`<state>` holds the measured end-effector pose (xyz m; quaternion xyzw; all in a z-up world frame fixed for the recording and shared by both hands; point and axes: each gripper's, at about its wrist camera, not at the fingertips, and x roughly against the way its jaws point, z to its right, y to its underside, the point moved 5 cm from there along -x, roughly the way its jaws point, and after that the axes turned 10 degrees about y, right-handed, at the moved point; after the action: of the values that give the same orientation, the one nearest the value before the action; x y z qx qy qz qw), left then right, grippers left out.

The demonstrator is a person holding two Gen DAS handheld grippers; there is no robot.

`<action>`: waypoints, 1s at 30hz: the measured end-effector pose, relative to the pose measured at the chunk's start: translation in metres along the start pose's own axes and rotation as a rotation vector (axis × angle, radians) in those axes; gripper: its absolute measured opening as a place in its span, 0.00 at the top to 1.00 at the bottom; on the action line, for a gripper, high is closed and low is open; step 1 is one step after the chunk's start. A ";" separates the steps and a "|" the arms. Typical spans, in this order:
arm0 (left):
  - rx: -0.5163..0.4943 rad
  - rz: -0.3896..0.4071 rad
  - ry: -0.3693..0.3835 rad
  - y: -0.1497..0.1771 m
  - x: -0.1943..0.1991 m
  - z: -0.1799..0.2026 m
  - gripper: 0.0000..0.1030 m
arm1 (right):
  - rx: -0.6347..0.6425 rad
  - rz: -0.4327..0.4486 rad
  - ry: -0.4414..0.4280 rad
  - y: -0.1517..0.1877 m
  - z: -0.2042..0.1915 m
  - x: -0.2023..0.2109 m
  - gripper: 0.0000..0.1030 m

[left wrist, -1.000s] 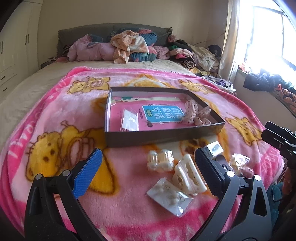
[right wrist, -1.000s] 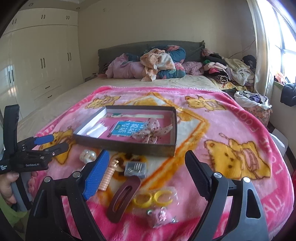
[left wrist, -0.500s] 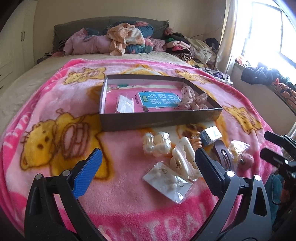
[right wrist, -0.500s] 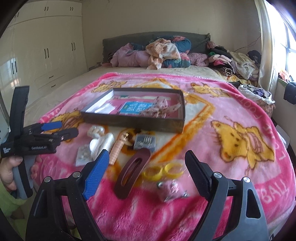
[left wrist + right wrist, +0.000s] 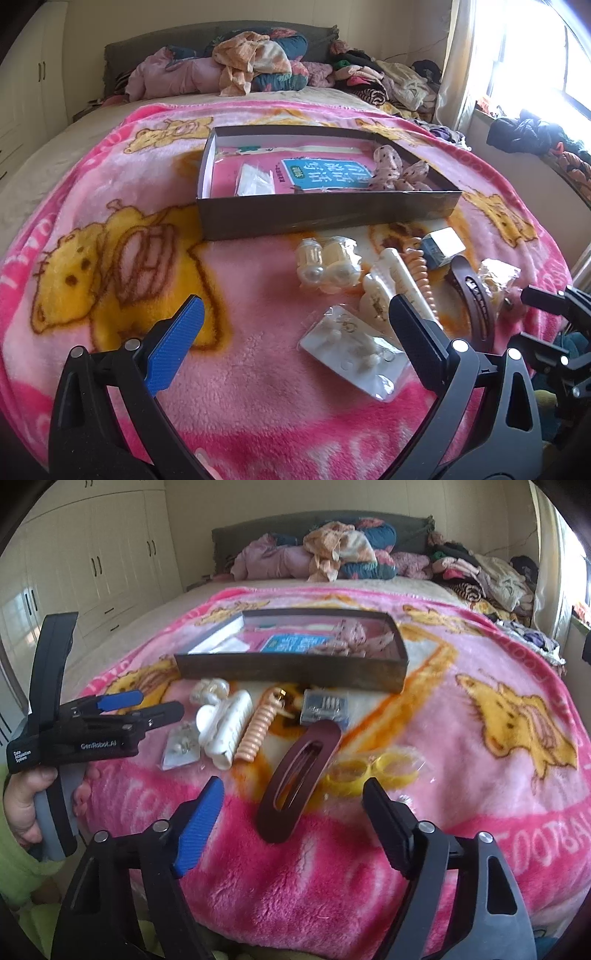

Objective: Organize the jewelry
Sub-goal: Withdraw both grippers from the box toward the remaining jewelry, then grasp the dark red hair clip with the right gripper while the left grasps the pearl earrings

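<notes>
A shallow dark box (image 5: 325, 218) (image 5: 288, 672) on the pink blanket holds a blue card, a clear bag and a spotted bow (image 5: 391, 170). In front of it lie pearl clips (image 5: 328, 262), a white claw clip (image 5: 391, 284) (image 5: 225, 731), a peach spiral tie (image 5: 258, 731), a bag of earrings (image 5: 354, 350) and a brown oval hair clip (image 5: 299, 775). My left gripper (image 5: 295, 306) (image 5: 160, 703) hangs open just left of the earring bag. My right gripper (image 5: 293, 788) (image 5: 521, 314) straddles the near end of the brown clip. Its jaws are closing, and the pads are clear of the clip.
A bag of yellow rings (image 5: 369, 770) lies right of the brown clip, and a small blue-and-white pack (image 5: 325, 707) sits by the box. Piled clothes (image 5: 332, 554) cover the head of the bed. Wardrobes (image 5: 92, 561) stand at left. A hand (image 5: 22, 805) holds the left gripper.
Both grippers have sunk toward the blanket. The right one came down over the brown clip and its jaws narrowed slightly. The left one drew nearer the earring bag.
</notes>
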<state>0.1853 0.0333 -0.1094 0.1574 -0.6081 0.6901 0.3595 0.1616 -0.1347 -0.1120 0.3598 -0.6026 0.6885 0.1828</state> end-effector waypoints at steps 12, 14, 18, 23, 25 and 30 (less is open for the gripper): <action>0.009 -0.005 0.003 -0.011 -0.022 -0.004 0.16 | -0.003 -0.075 -0.013 0.003 -0.012 -0.030 0.55; 0.011 -0.011 0.009 -0.011 -0.027 -0.005 0.18 | -0.004 -0.078 -0.006 0.001 -0.013 -0.034 0.57; 0.015 -0.010 0.015 -0.015 -0.034 -0.006 0.24 | -0.009 -0.077 0.011 -0.006 -0.011 -0.045 0.64; 0.008 -0.023 0.028 -0.017 -0.042 -0.001 0.36 | 0.008 -0.089 0.001 -0.008 -0.013 -0.057 0.77; 0.010 -0.030 0.038 -0.018 -0.046 0.000 0.41 | 0.012 -0.081 -0.001 -0.009 -0.013 -0.057 0.79; 0.007 -0.036 0.072 -0.020 -0.051 0.006 0.62 | -0.014 -0.057 -0.036 -0.010 -0.009 -0.050 0.90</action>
<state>0.2335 0.0120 -0.1271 0.1449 -0.5894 0.6908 0.3930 0.1997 -0.1149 -0.1415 0.3878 -0.6001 0.6722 0.1938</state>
